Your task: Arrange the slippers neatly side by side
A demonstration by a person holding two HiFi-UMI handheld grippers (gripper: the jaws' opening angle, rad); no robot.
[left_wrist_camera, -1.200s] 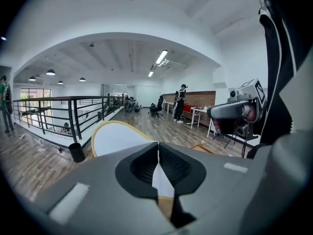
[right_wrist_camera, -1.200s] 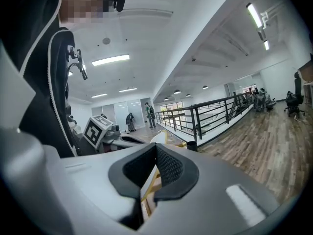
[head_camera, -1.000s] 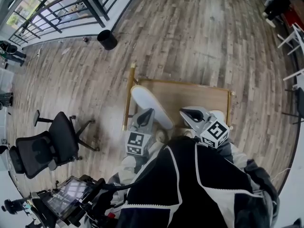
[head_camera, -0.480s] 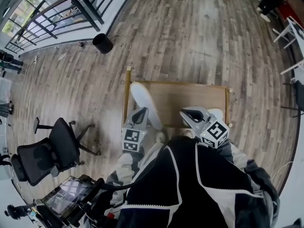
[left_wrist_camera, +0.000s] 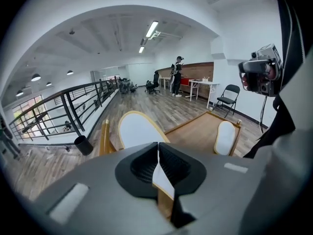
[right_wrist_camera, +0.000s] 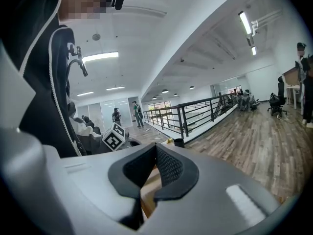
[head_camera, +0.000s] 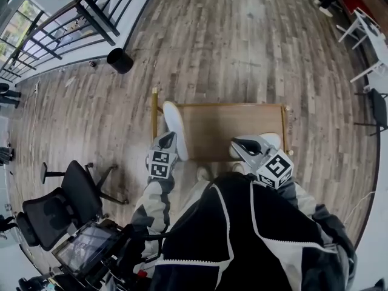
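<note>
A low wooden board (head_camera: 230, 123) lies on the floor in front of me. One white slipper (head_camera: 174, 128) with a tan rim lies slanted along the board's left edge. The other slipper (head_camera: 272, 140) shows at the board's near right corner, partly hidden. My left gripper (head_camera: 166, 140) is shut and holds nothing, just left of the first slipper's near end. In the left gripper view both the near slipper (left_wrist_camera: 137, 130) and the far slipper (left_wrist_camera: 225, 137) show beyond the closed left gripper (left_wrist_camera: 157, 148). My right gripper (head_camera: 238, 144) is shut and empty beside the second slipper. The right gripper (right_wrist_camera: 155, 151) faces the railing.
A black bin (head_camera: 119, 60) stands by the railing (head_camera: 73, 23) at the far left. An office chair (head_camera: 60, 202) and a screen on a stand (head_camera: 88, 247) are at my near left. White folding furniture (head_camera: 367, 32) stands far right. A person (left_wrist_camera: 177, 70) stands far off.
My left gripper has sunk and shifted left, from beside the slipper's middle to its near end by the board's left edge. The right gripper has barely moved.
</note>
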